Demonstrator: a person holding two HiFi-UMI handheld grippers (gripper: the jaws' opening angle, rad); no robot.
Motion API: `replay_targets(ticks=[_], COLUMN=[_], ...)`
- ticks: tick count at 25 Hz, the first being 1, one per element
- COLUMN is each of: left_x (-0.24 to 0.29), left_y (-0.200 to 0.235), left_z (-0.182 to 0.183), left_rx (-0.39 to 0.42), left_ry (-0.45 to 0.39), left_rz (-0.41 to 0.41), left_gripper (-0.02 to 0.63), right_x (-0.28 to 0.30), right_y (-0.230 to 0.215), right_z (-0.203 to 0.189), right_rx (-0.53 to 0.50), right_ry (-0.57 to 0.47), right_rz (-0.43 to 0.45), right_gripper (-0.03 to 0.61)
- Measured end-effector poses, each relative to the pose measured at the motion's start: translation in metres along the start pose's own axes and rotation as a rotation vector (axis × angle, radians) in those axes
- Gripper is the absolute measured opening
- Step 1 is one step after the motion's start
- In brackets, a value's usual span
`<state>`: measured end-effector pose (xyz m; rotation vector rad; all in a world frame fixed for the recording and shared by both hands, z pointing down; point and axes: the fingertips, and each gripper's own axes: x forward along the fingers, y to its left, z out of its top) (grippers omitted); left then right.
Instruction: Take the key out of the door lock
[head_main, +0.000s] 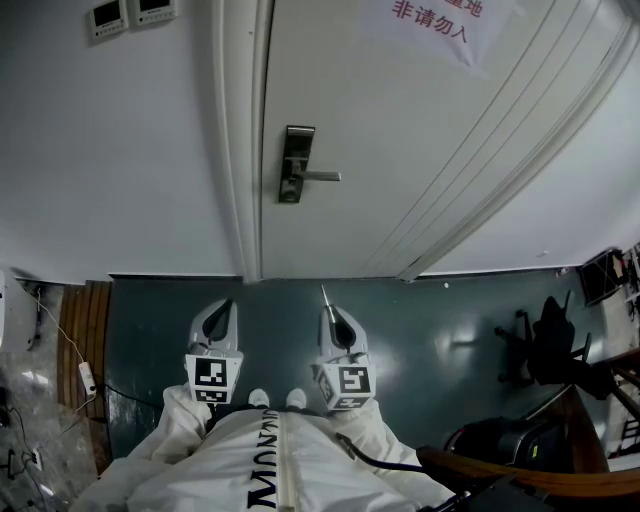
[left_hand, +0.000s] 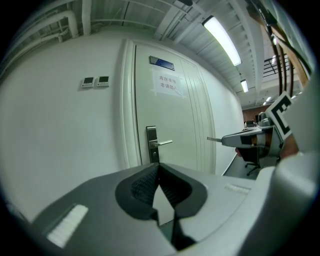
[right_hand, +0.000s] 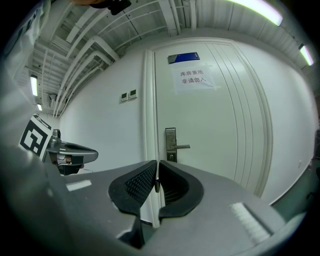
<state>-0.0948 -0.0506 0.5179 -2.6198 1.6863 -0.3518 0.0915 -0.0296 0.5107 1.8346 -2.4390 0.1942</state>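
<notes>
One: Far left in the head view, what's on the wall (head_main: 120, 150)?
Two: A pair of wall panels (head_main: 130, 13), cut off by the top edge; their displays are too small to read.
One: And the left gripper (head_main: 227, 303)?
Two: Its fingers (left_hand: 142, 186) are clenched tip to tip with nothing between them, and it is held well short of the door (head_main: 400, 130).
One: The lock?
Two: The lock plate (head_main: 296, 160) sits at the door's left edge, its lever handle (head_main: 322, 176) pointing right. Its fine detail is too small to make out in any view.
One: So where is the key?
Two: The key (head_main: 325, 298) is out of the lock, pinched by the right gripper (head_main: 334, 318), well apart from the door. Only a thin metal blade sticks out past that gripper's fingers (right_hand: 140, 184); the bow is hidden in their grip, and the right gripper view shows just a sliver between them.
One: Further right?
Two: A paper sign (head_main: 430, 22) is cropped by the top edge, and a dark office chair (head_main: 540, 350) stands on the floor (head_main: 400, 330) at the right, hard to make out.
</notes>
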Motion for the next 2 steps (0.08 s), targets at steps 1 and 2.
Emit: replay_targets(ticks=[1, 2], left_x=[0.0003, 0.0007], left_y=[-0.0002, -0.0005], left_z=[-0.0001, -0.0002], left_rx=[-0.001, -0.002], left_ry=[0.000, 0.001], left_rz=[0.000, -0.001], left_gripper=[0.000, 0.000], right_x=[0.0002, 0.0003], right_y=[-0.0001, -0.0003], right_z=[-0.0004, -0.0009], right_rx=[0.000, 0.000], right_ry=[0.001, 0.001], right_rz=[0.001, 0.001], right_gripper=[0.023, 0.023])
